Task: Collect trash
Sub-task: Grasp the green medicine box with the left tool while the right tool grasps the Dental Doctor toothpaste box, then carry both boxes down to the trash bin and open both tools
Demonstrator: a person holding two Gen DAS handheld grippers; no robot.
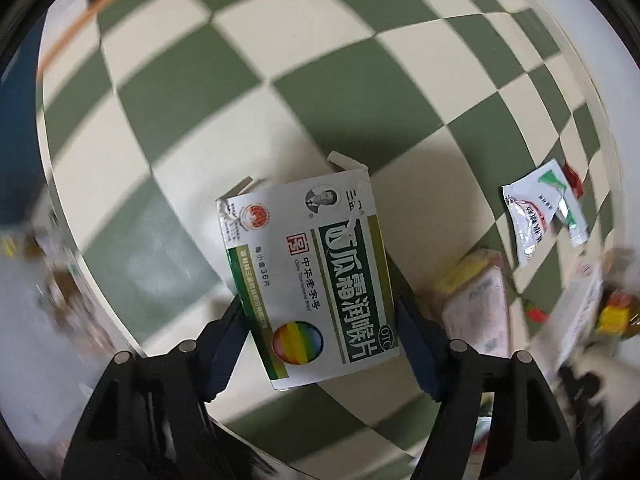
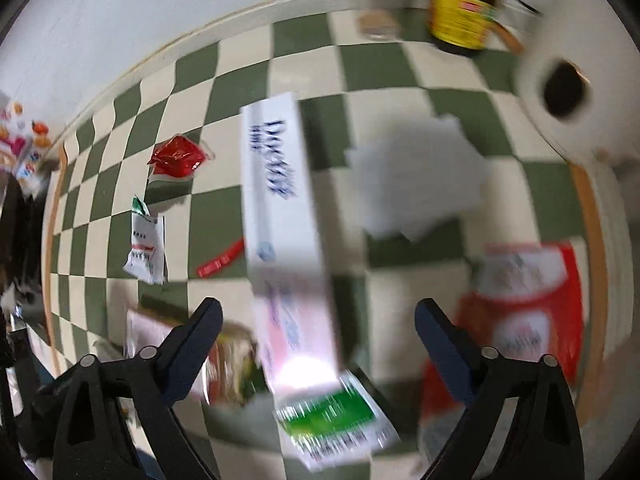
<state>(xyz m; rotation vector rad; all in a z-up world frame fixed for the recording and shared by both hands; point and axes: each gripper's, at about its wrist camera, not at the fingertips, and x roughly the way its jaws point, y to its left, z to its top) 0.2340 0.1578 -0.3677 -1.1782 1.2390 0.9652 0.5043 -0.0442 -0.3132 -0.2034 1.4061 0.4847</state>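
The left gripper [image 1: 320, 316] is clamped on a white and green medicine box [image 1: 310, 276], its fingers pressing both long sides, the box's torn flaps pointing away over the green and cream checked tablecloth [image 1: 280, 80]. Off to its right a white sachet [image 1: 538, 216] lies flat on the cloth. The right gripper [image 2: 318, 312] hangs with its jaws spread wide, gripping nothing, above a long white toothpaste box [image 2: 280, 200]; a red wrapper [image 2: 178, 156], a crumpled tissue [image 2: 416, 172] and a dark bottle [image 2: 460, 8] lie beyond
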